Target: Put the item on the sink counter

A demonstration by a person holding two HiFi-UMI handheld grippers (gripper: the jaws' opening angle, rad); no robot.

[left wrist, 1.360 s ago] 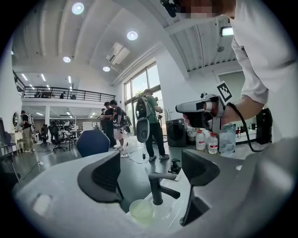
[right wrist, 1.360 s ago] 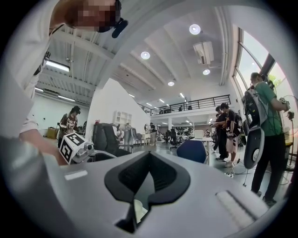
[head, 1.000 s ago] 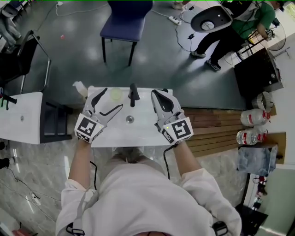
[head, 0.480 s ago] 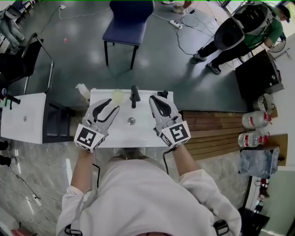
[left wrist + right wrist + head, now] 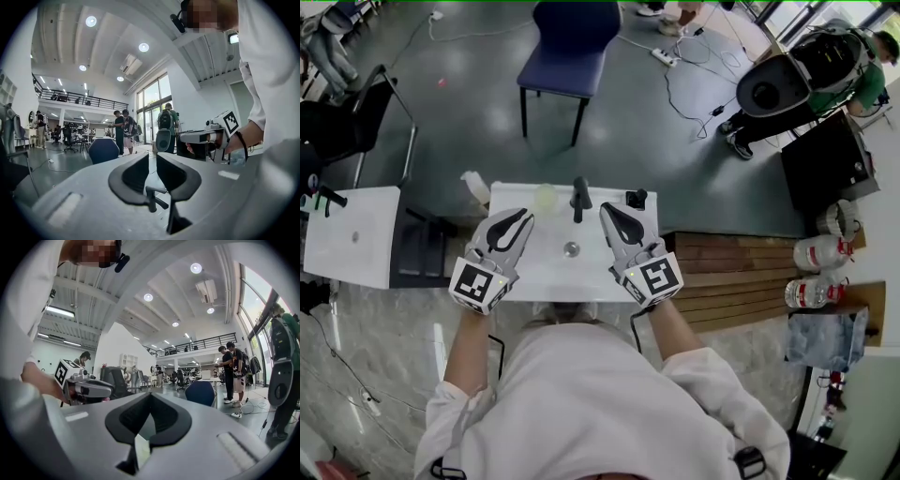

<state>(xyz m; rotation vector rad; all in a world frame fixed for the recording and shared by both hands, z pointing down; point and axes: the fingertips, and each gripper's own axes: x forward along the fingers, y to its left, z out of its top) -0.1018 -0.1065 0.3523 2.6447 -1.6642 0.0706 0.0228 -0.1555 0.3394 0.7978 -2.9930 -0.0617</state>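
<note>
L gripper (image 5: 518,218) jaws closing, nothing between; R gripper (image 5: 608,210) clenched, empty. Item (image 5: 545,197) at sink counter (image 5: 598,281) back edge. Placing prob. done; next: withdraw.

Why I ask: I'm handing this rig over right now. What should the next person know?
Left gripper: empty, jaws closing, narrow gap between them.
Right gripper: shut, empty.
Both hover over the sink counter.
A pale yellow round thing lies on it left of the tap; a small black thing sits at its back right corner.
Nothing is in hand; if either is the item, placing looks done.
Left to do: confirm, then withdraw.
</note>
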